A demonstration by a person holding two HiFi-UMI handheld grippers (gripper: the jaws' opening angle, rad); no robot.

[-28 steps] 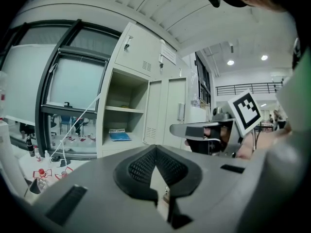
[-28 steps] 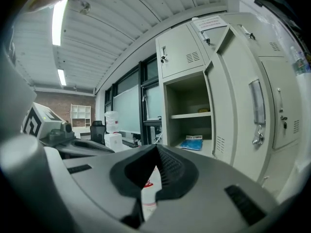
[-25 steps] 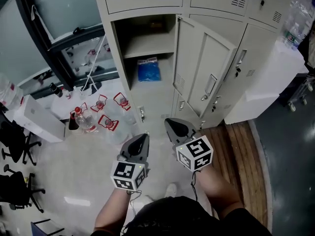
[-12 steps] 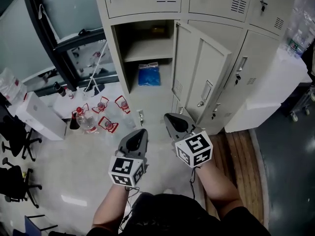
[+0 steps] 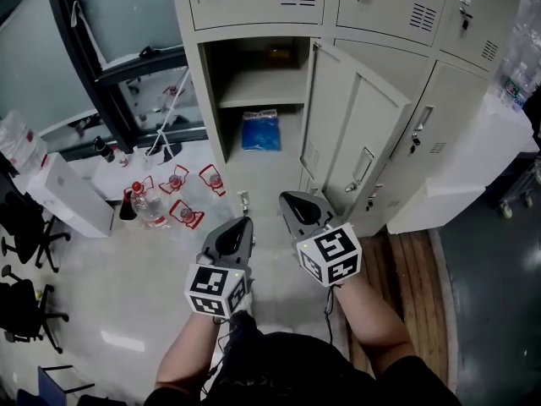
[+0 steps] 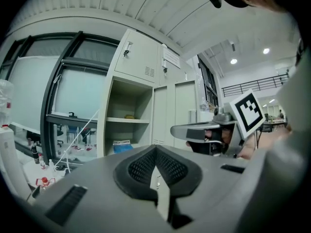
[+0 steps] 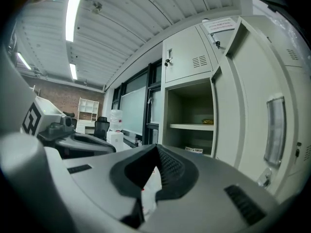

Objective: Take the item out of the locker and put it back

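Note:
A grey locker [image 5: 207,83] stands with its door [image 5: 355,134] swung wide to the right. On its lower floor lies a blue packet [image 5: 259,130], also seen as the blue packet [image 6: 122,146] in the left gripper view. A small yellowish item [image 5: 280,55] rests on the shelf above. My left gripper [image 5: 237,224] and right gripper [image 5: 292,200] hover side by side over the floor, well short of the locker. Both are shut with nothing between the jaws.
Several water bottles with red handles [image 5: 182,197] lie on the floor left of the locker. A white box [image 5: 68,194] and office chairs [image 5: 25,235] stand further left. A wooden platform [image 5: 406,286] sits at the right, beside a white cabinet [image 5: 473,159].
The view has shifted slightly down and right, so the locker sits a little lower in the frame. Both grippers keep their places side by side and stay shut.

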